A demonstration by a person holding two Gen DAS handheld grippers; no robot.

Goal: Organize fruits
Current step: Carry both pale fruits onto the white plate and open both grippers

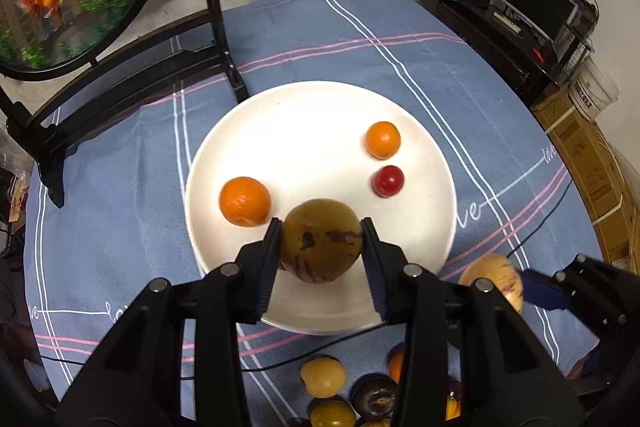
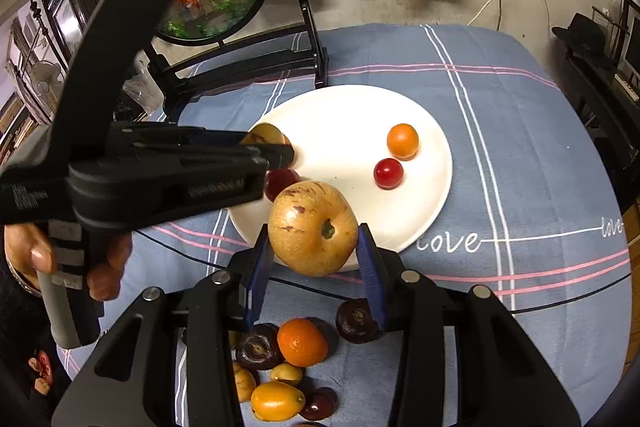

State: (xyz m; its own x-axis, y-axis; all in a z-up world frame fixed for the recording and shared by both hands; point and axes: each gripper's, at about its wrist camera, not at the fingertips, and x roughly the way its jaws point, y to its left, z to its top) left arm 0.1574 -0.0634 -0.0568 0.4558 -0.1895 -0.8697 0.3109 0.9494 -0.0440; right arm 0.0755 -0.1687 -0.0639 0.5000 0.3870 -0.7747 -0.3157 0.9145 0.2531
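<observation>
We see a counter under a blue plaid cloth (image 1: 120, 227) carrying a round white plate (image 1: 320, 123). The left gripper (image 1: 322, 243) jaws clamp a brownish-yellow streaked round fruit (image 1: 322, 241) above the plate's near part. The right gripper (image 2: 314, 247) jaws clamp a pale yellow purple-flecked round fruit (image 2: 312, 233) at the plate's near rim. Beyond both jaws lie a small orange fruit (image 1: 383, 140) and a red cherry tomato (image 1: 388, 181).

Both grippers angled downward, fingers clamped

The left gripper (image 1: 322, 241) and the right gripper (image 2: 314, 247) each pinch something round between their fingers; a bare hand (image 2: 76, 259) wraps the left handle.
</observation>
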